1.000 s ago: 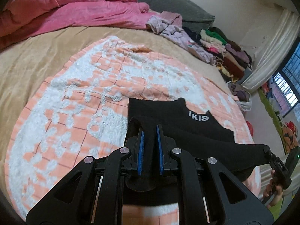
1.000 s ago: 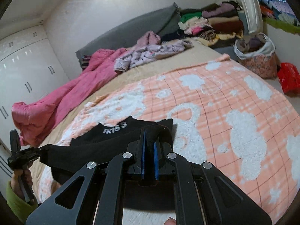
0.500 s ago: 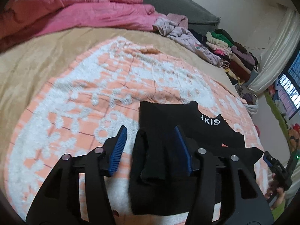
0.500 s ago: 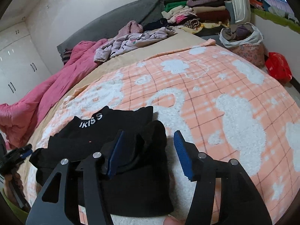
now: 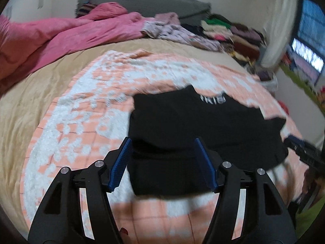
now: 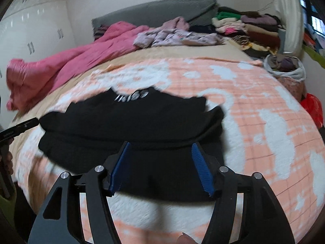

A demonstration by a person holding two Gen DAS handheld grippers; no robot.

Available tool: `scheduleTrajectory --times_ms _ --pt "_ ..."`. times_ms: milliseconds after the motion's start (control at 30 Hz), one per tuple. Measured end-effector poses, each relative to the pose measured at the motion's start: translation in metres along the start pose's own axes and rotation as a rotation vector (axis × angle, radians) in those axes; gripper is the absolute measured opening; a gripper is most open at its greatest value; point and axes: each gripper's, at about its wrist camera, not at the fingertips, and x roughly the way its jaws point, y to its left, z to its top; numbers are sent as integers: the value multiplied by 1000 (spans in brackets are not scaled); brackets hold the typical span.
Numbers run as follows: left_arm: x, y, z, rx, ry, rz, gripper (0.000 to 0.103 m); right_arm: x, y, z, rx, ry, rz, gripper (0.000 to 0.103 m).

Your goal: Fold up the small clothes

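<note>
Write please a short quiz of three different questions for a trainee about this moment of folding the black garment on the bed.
1. True or false: the left hand-held gripper is shut on the black garment.
2. Multiple choice: the black garment lies on A) the pink quilt, B) the orange and white blanket, C) the pile of folded clothes.
3. Fill in: the right hand-held gripper has its jaws ____.

Key:
1. False; its blue pads stand wide apart.
2. B.
3. Open, holding nothing.
</note>
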Motion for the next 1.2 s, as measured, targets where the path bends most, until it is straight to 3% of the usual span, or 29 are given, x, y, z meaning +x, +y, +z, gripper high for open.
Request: scheduleTrajectory --times_ms 100,267,433,867,1200 --pt "11 -12 -12 57 37 7 44 6 15 -7 -45 25 0 60" --pt "33 -24 -26 142 78 74 43 20 31 -18 -114 71 -21 59" --pt "43 -32 -25 195 56 114 43 41 32 -20 -139 105 -65 59" --pt "73 -20 14 109 45 100 43 81 26 14 -106 110 -42 62" --pt "85 10 52 4 24 128 43 100 9 59 -47 73 -83 61"
